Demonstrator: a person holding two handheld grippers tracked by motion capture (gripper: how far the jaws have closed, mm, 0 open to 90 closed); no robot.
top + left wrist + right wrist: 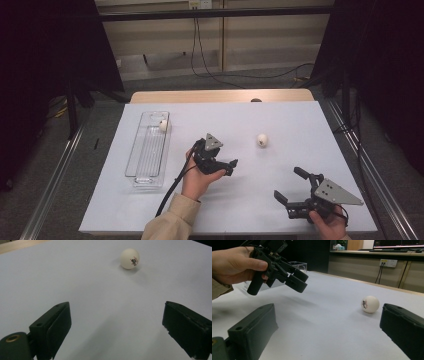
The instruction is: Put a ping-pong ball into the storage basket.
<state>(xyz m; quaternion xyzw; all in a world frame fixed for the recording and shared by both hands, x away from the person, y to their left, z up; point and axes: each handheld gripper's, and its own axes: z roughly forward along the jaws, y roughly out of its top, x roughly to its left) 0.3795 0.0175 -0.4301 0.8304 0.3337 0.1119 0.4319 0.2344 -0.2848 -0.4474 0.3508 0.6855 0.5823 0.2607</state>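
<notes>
A white-topped table (300, 120) is carrying a clear plastic tray (134, 155) at its left and a white ball (262, 140) lying loose near centre.

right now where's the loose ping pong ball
High view: the ping pong ball sits on the white table, right of the left gripper, apart from it.

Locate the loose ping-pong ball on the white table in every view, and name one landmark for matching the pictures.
High view: the ping-pong ball lies right of centre, ahead of both grippers.
Left gripper view: top, right of centre, printed mark facing right, beyond the open jaws.
Right gripper view: right of centre, near the right-hand jaw.
Shared landmark: the white table, on which the ball rests.
</notes>
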